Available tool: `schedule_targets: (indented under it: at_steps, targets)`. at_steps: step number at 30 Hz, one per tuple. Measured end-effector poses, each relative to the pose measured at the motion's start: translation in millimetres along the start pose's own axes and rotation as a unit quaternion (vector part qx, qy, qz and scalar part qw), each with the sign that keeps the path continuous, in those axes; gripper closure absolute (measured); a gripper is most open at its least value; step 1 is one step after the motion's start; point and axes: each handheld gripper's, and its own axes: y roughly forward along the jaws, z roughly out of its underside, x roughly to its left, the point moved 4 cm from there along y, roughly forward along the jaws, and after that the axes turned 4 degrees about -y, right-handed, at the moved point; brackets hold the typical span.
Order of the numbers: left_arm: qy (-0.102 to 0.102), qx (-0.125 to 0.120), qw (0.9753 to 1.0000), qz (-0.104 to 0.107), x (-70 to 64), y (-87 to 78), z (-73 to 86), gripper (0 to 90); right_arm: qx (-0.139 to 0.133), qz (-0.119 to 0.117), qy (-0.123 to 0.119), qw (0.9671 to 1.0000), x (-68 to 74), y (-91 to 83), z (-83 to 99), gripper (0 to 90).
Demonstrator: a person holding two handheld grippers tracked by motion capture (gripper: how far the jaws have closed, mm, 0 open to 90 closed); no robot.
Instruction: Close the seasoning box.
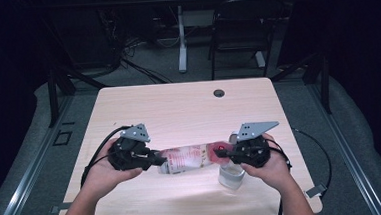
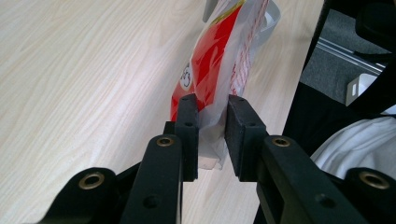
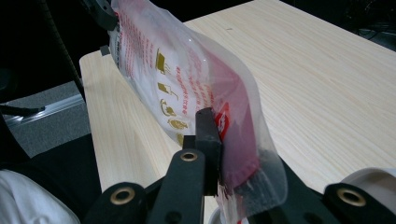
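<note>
While a person stretches a plastic pouch (image 1: 194, 157) between two grippers above the worktop (image 1: 178, 108), a white cup (image 1: 231, 176) waits just beneath its right end.

The left gripper (image 1: 157, 160) has its jaws pinched on the pouch's crimped end, and the right gripper (image 1: 220, 153) has its jaws clamped on the red-printed end; the pouch hangs nearly level between them, clear of the wood. The film looks thin and slick, so a hard pull could slip it out of one grip or tear the seam, and if the right end dips it could knock the cup, which sits near the worktop's front edge.
</note>
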Motion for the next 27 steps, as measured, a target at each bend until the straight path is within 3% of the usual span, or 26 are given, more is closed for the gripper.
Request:
schedule_targets:
  at_steps: [27]
  targets:
    - [0.011, -0.001, 0.9999, -0.001, -2.5, -4.3, -12.9, 76.2, -0.003, 0.0, 0.007, 1.0, -2.8, -3.8, 3.5, 88.5]
